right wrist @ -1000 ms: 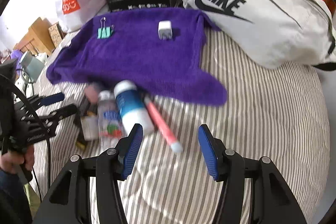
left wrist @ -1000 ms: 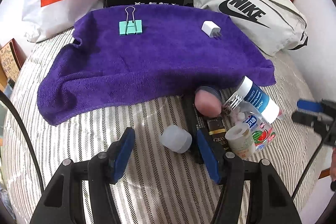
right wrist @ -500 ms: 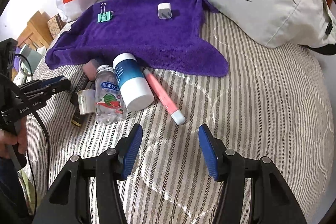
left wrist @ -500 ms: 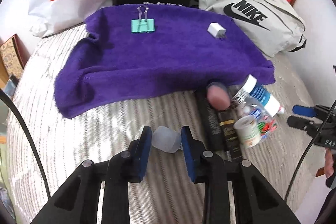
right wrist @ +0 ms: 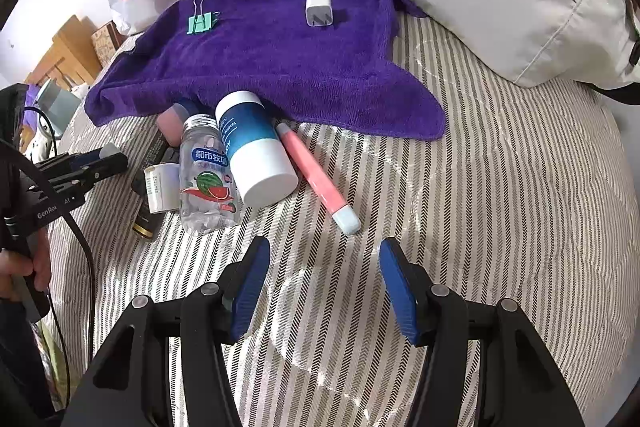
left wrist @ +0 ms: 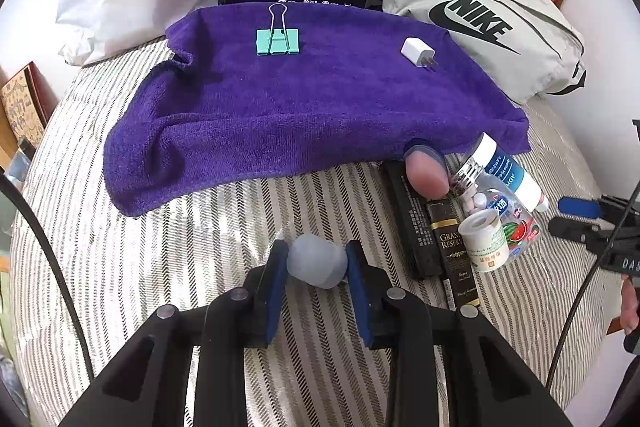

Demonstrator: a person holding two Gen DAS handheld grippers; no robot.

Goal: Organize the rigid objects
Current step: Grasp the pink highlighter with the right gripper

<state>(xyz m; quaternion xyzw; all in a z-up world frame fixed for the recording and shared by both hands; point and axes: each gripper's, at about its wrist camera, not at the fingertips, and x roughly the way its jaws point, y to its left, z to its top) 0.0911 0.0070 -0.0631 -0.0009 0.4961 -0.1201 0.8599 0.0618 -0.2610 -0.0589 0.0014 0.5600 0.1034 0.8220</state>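
Striped bedcover [right wrist: 500, 187] under purple towel [left wrist: 304, 107]

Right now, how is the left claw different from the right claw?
The left claw is squeezed shut on a frosted cap, but the right claw is open and holds nothing. The left claw's pads press the cap from both sides; the right claw's pads stand wide apart over the bare striped bedspread. The left claw sits near the black boxes; the right one sits near the pink pen. Both have blue pads and black arms.
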